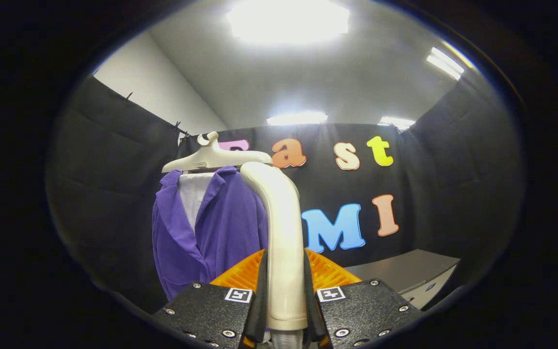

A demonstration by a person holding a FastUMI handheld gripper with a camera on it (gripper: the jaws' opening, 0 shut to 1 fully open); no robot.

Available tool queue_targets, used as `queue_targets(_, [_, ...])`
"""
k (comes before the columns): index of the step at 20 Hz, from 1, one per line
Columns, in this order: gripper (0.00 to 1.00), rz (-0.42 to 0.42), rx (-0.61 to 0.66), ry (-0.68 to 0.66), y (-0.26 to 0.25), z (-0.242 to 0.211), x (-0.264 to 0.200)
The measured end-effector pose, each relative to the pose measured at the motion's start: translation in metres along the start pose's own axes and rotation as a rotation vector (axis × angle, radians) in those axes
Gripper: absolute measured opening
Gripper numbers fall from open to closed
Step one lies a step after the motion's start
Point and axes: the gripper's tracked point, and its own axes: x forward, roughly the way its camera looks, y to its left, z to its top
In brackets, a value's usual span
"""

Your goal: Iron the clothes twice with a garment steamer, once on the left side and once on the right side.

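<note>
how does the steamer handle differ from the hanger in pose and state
The steamer handle stands upright, clamped between the gripper jaws, bending at its top; the hanger spreads sideways above and beyond it. The steamer handle is bare, while the hanger carries a purple garment. The steamer handle is a thick tube; the hanger is thin and flat. Both look cream-white.

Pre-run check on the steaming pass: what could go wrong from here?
1. The tongs grip the steamer handle low down; its head could swing off line.
2. The purple shirt hangs loose on a hanger, so pressure could push it away.
3. The steamer blocks the view of the shirt's near edge.
</note>
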Motion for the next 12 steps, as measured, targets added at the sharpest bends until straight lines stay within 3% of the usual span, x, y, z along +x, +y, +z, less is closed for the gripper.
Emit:
queue_targets(6, [0.34,0.010,-0.063,-0.012,0.042,0.002,0.020])
queue_targets(12, [0.34,0.047,-0.117,0.039,0.080,-0.035,0.032])
